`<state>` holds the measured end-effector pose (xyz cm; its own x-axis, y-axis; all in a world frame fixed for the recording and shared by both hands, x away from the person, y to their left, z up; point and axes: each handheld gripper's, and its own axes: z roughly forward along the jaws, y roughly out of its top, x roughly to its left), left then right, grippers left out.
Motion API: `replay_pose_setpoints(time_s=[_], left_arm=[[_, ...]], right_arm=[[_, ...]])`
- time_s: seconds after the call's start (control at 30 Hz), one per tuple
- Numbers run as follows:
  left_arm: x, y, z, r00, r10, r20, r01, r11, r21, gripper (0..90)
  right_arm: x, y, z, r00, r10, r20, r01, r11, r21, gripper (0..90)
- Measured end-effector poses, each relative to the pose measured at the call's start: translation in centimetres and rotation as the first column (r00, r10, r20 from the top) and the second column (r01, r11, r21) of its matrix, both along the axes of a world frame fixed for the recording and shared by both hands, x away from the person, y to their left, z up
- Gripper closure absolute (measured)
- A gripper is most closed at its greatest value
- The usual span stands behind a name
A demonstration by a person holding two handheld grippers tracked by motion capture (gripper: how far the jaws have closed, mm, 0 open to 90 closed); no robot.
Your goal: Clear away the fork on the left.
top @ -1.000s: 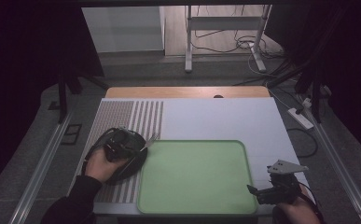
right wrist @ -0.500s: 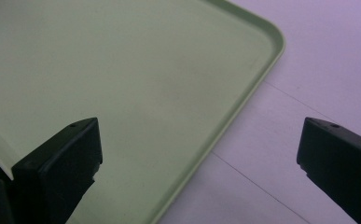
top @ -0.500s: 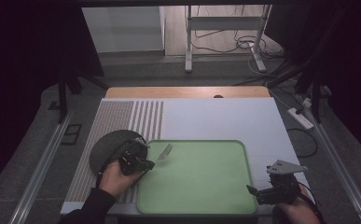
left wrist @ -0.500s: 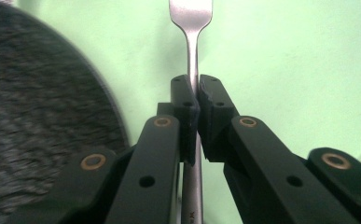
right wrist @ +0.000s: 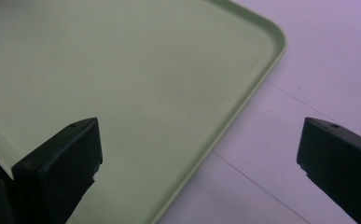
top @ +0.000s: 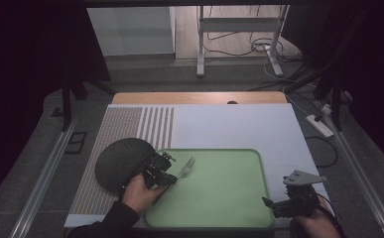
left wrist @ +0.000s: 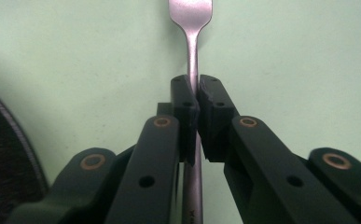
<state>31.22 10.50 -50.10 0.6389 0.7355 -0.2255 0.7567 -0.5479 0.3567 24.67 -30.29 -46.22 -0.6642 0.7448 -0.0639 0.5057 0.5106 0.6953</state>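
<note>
Left claw (left wrist: pixel 197 100) clamped on fork (left wrist: pixel 190 18) above green tray (top: pixel 229 198).

The high view looks from above the person's side, forward and down on the whole bench (top: pixel 239 124), with the floor behind it. The left gripper view sits very near, low over the green tray (left wrist: pixel 75 56), and looks along its own tongs (left wrist: pixel 197 100) – the fork (left wrist: pixel 190 14) runs straight away from the lens. The right gripper view looks from the near right side, also low and close, across the tray's rounded corner (right wrist: pixel 276 42) to the white bench surface (right wrist: pixel 318 70). All three views share the green tray; the first two also share the fork.
</note>
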Motion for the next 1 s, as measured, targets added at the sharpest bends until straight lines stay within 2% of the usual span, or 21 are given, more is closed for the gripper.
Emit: replay_pose_setpoints(time_s=[0.1,0.13,0.17,0.2,0.27,0.33,0.4,0.47,0.53,0.57,0.6,0.7,0.83,1.0], left_arm=[[0.1,0.0,-0.6,0.9999,-0.006,-0.015,0.006,0.9999,0.012,83.1],[0.2,0.1,-0.4,1.0,-0.007,-0.003,0.007,1.0,-0.002,82.2],[0.1,0.2,-0.2,0.9998,-0.01,0.014,0.01,0.9999,-0.009,76.8],[0.1,0.2,0.2,0.9987,-0.021,0.047,0.022,0.9995,-0.021,74.2],[-0.2,-0.1,1.0,0.9935,-0.049,0.103,0.052,0.9982,-0.03,75.9],[-0.2,-0.9,1.1,0.9882,-0.095,0.12,0.098,0.9949,-0.022,82.7],[0.0,-1.6,0.7,0.9875,-0.116,0.107,0.117,0.9932,0.003,88.4],[0.4,-2.2,0.0,0.9877,-0.132,0.085,0.13,0.9913,0.02,88.5],[0.7,-2.4,-0.5,0.9879,-0.134,0.079,0.13,0.9905,0.043,88.4],[0.8,-2.3,-0.7,0.988,-0.135,0.075,0.133,0.9904,0.038,88.5],[0.9,-2.0,-0.7,0.9886,-0.132,0.072,0.13,0.991,0.03,88.5],[1.1,-1.3,-0.7,0.9906,-0.114,0.076,0.111,0.9928,0.045,88.5],[1.6,0.1,-0.7,0.9953,-0.077,0.059,0.074,0.9965,0.039,88.5],[1.8,1.6,-0.8,0.998,-0.042,0.047,0.04,0.9986,0.033,88.4]], right_arm=[[0.0,0.0,0.0,1.0,0.002,0.001,-0.002,1.0,0.0,0.3],[0.0,0.0,0.0,1.0,0.003,0.002,-0.003,1.0,0.0,0.3],[0.0,0.0,0.0,1.0,0.003,0.002,-0.003,1.0,0.0,0.3],[0.0,0.0,0.0,1.0,0.004,0.002,-0.004,1.0,0.0,0.3],[0.0,0.0,0.0,1.0,0.003,0.0,-0.003,1.0,-0.002,0.3],[0.0,0.0,0.0,1.0,0.004,0.0,-0.004,1.0,-0.003,0.3],[0.0,0.0,0.0,1.0,0.002,-0.001,-0.002,1.0,-0.003,0.3],[0.0,0.0,0.0,1.0,0.003,0.0,-0.003,1.0,-0.005,0.3],[0.0,0.0,0.0,1.0,0.004,0.0,-0.004,1.0,-0.005,0.3],[0.0,0.0,0.0,1.0,0.004,0.0,-0.004,1.0,-0.004,0.3],[0.0,0.0,0.0,1.0,0.005,-0.001,-0.005,1.0,-0.003,0.3],[0.0,0.0,0.0,1.0,0.004,0.0,-0.004,1.0,0.001,0.3],[0.0,0.0,0.0,1.0,0.007,0.001,-0.007,1.0,-0.001,0.3],[0.0,0.0,0.0,1.0,0.008,0.001,-0.008,1.0,0.001,0.3]])
